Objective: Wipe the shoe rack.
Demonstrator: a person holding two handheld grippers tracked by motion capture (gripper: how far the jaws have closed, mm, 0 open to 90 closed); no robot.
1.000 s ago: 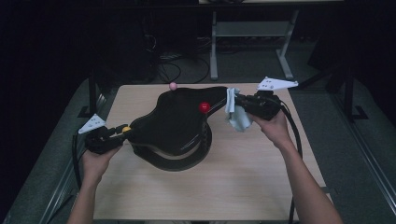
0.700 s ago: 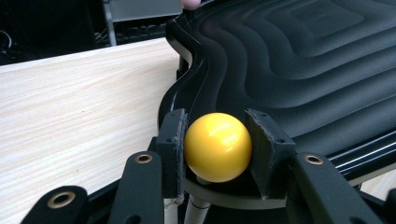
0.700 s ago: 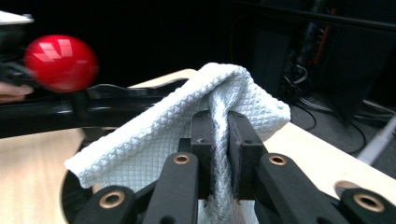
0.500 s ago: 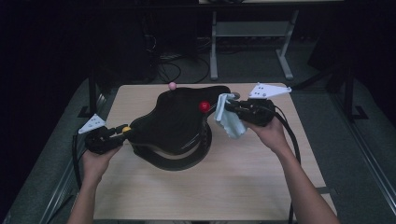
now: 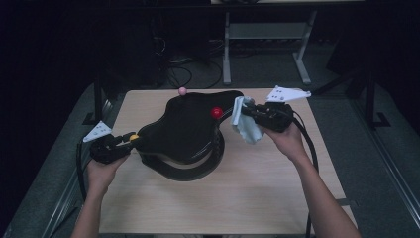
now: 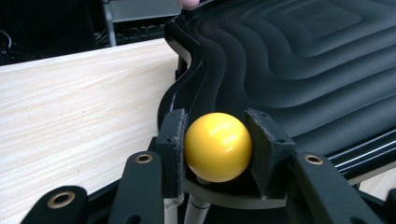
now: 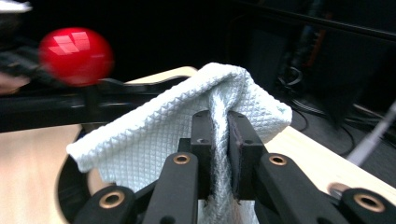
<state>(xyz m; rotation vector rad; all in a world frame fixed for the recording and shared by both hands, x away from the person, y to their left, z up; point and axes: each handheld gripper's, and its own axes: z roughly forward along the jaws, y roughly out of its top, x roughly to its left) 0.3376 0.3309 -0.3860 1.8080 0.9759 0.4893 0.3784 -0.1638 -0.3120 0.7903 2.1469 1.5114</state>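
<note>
The board [image 5: 185, 126] lies at the table's [image 5: 237, 203] centre; the ball [image 5: 133, 137] in the left gripper [image 5: 121, 141] sits at its eight o'clock, and the cloth [image 5: 246, 124] in the right gripper [image 5: 250, 113] at its three o'clock

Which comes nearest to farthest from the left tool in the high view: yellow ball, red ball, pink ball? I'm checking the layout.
1. Yellow ball: clamped in the left tool, at the black board's near-left end.
2. Pink ball: at the board's far edge.
3. Red ball: on the board's right side, beside the white cloth.
</note>
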